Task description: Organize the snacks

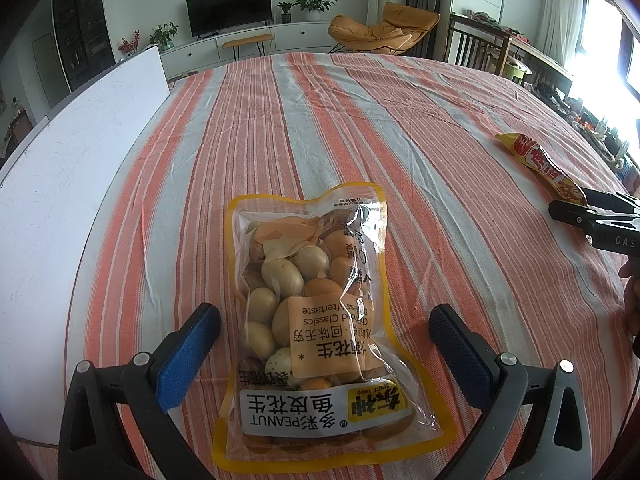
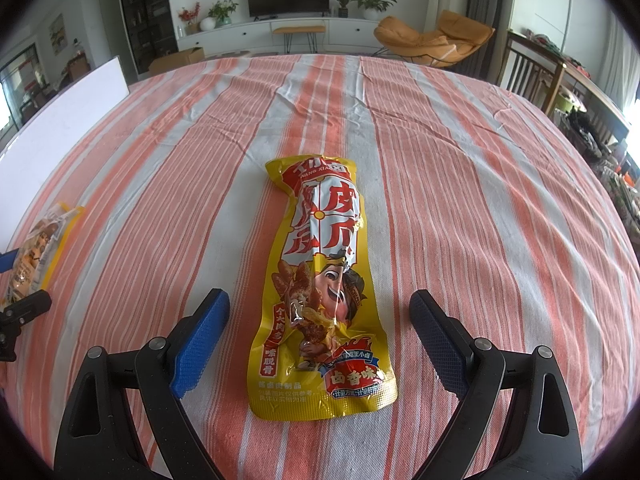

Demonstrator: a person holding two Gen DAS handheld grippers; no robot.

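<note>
A clear, yellow-edged bag of coated peanuts [image 1: 316,320] lies flat on the striped tablecloth. My left gripper [image 1: 324,330] is open, its blue-padded fingers on either side of the bag's near half without touching it. A long yellow packet of braised meat snack [image 2: 320,284] lies flat before my right gripper [image 2: 320,316], which is open and straddles the packet's lower half. The yellow packet [image 1: 540,166] also shows at the right of the left wrist view, with the right gripper [image 1: 592,216] beside it. The peanut bag [image 2: 38,252] shows at the left edge of the right wrist view.
The table carries an orange, white and grey striped cloth [image 2: 460,200]. A white board [image 1: 72,168] stands along the table's left edge. Beyond the far edge are a TV stand, plants, an orange lounge chair [image 2: 436,40] and a wooden chair at the right.
</note>
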